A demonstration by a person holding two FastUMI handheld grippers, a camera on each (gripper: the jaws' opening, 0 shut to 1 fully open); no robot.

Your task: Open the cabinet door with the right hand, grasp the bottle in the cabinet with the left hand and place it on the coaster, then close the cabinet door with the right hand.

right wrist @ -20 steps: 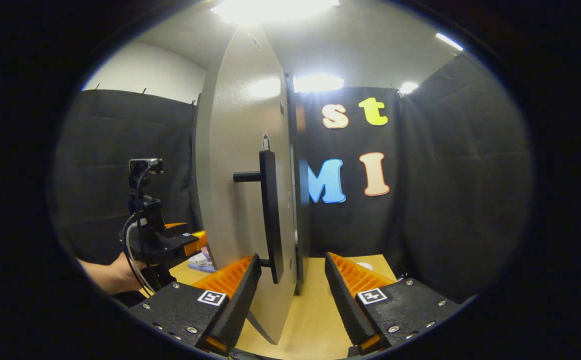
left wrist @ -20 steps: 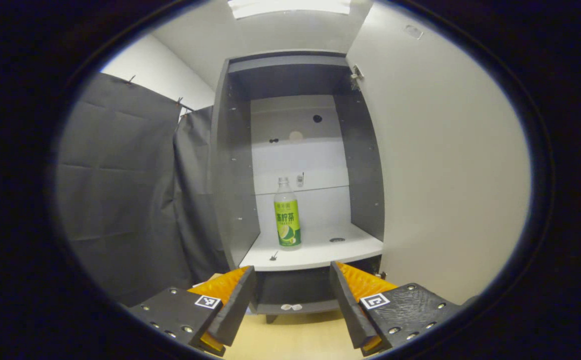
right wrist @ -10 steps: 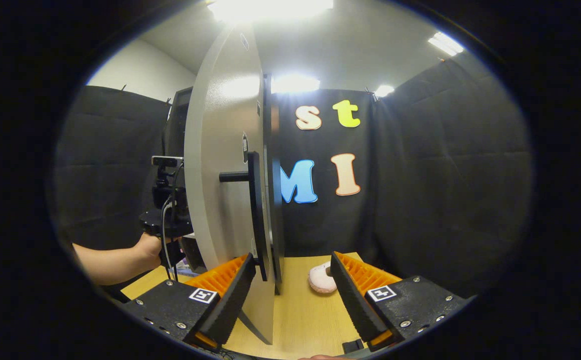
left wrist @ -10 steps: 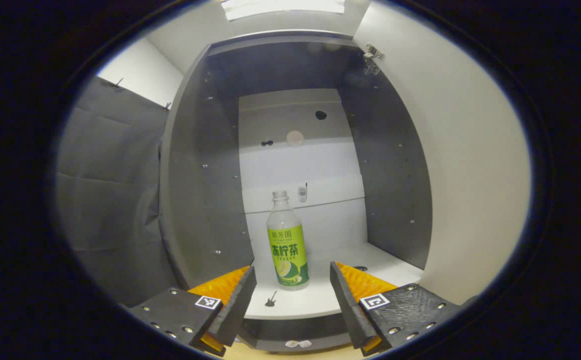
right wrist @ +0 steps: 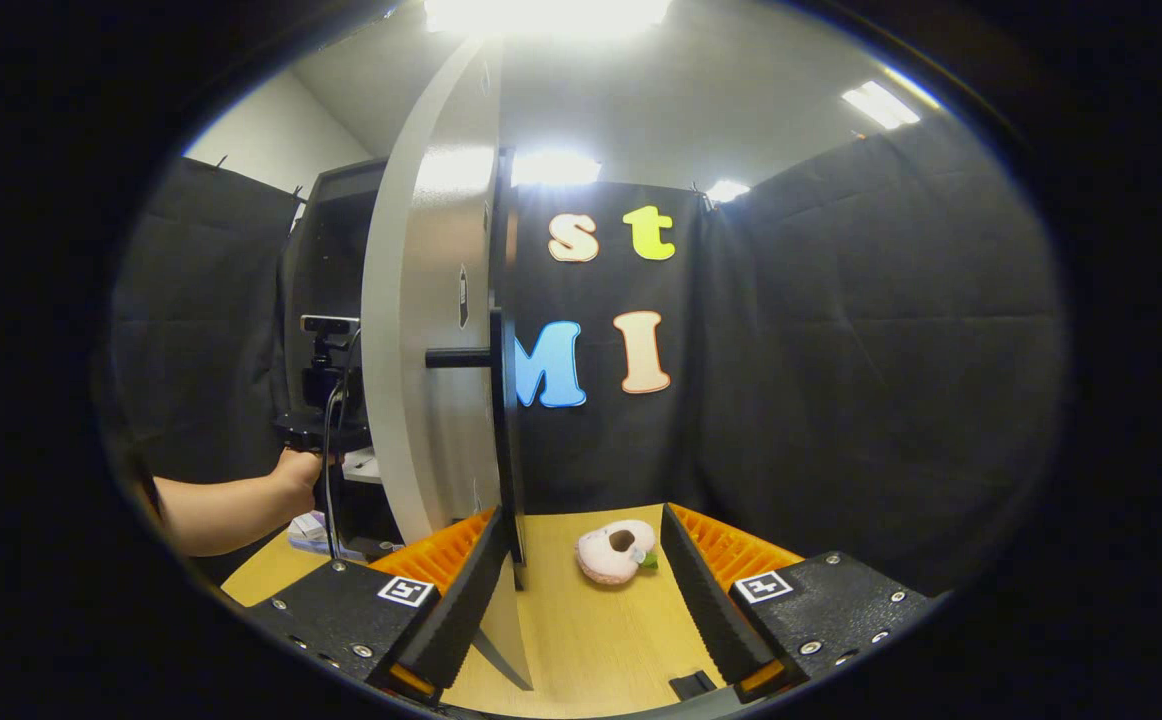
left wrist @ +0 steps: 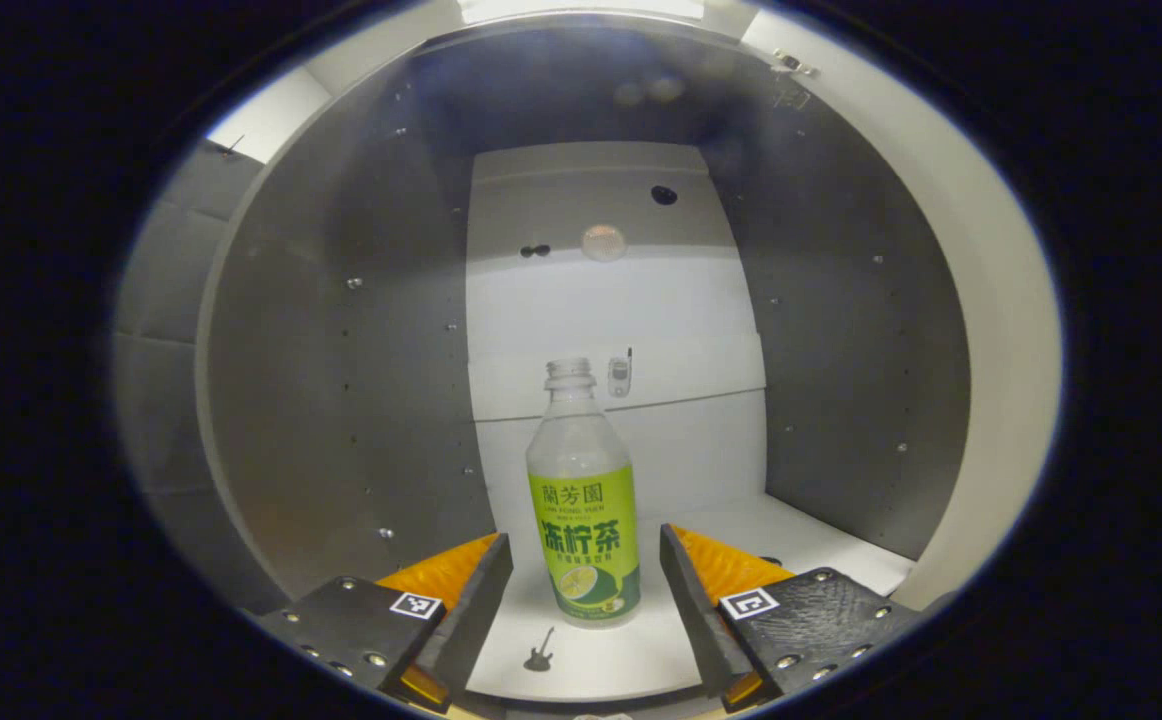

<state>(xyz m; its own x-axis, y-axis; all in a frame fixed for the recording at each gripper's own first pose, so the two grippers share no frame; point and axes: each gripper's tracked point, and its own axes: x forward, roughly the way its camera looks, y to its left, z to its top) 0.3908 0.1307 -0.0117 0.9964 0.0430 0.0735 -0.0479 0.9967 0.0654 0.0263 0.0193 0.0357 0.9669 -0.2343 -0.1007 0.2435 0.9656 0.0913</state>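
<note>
Green-labelled bottle (left wrist: 584,500) stands upright low in centre frame between the spread, empty left gripper (left wrist: 586,585) fingers; right gripper (right wrist: 576,575) gapes empty.

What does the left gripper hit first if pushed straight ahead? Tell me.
Most likely the bottle: it stands upright on the cabinet shelf, centred ahead of the open left gripper. How near is unclear.
</note>
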